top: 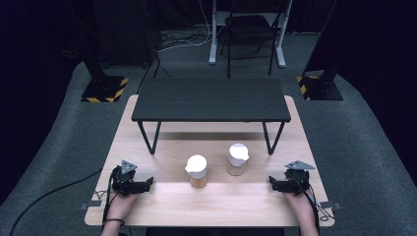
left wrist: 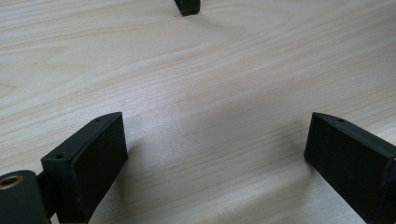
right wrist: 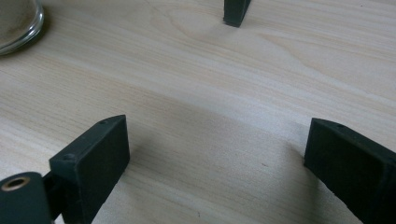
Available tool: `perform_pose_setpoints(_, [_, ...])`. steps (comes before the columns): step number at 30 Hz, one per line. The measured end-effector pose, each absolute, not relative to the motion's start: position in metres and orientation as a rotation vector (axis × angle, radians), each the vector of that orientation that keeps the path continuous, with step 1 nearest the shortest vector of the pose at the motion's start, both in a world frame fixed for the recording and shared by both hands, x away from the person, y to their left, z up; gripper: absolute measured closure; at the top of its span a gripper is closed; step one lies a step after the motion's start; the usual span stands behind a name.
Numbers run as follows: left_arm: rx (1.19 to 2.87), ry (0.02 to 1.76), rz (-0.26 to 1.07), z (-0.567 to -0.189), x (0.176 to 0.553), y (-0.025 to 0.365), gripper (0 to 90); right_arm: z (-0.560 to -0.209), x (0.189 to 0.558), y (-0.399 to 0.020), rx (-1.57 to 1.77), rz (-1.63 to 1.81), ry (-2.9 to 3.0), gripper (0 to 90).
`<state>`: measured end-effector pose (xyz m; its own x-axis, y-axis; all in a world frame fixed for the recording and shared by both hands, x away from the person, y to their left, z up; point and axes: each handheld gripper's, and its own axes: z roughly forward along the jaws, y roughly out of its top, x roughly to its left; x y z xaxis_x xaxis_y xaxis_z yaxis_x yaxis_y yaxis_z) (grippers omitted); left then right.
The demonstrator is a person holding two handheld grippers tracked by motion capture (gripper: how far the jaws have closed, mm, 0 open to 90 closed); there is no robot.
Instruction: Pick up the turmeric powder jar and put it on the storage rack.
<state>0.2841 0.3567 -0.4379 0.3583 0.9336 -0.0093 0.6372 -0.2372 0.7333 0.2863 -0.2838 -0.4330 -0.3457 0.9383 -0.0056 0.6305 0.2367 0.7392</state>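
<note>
Two glass jars with white lids stand on the wooden table point(top: 162, 206). The left jar point(top: 197, 171) holds orange-brown contents; the right jar point(top: 237, 159) holds paler contents, and a jar's glass base point(right wrist: 16, 21) shows at the top left of the right gripper view. My left gripper point(top: 134, 185) point(left wrist: 217, 135) rests low over the table at the front left, open, with bare wood between its jaws. At the front right my right gripper point(top: 290, 184) point(right wrist: 219, 135) also stands open with nothing in it. Both jars are between the two grippers and a little farther back.
A low black shelf point(top: 211, 100) on thin legs spans the back half of the table; one leg foot point(left wrist: 187, 6) lies ahead of the left gripper, another point(right wrist: 236, 11) ahead of the right. A black chair point(top: 251, 29) and stand bases sit on the floor beyond.
</note>
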Motion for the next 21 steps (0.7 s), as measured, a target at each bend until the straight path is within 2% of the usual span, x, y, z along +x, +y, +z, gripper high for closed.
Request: perform_pose_setpoints(21, [1.975, 1.354, 0.579, -0.4377, 0.2825, 0.3578, 5.3, -0.433, 0.2854, -0.2833, 1.438, 0.905, 2.059, 6.0])
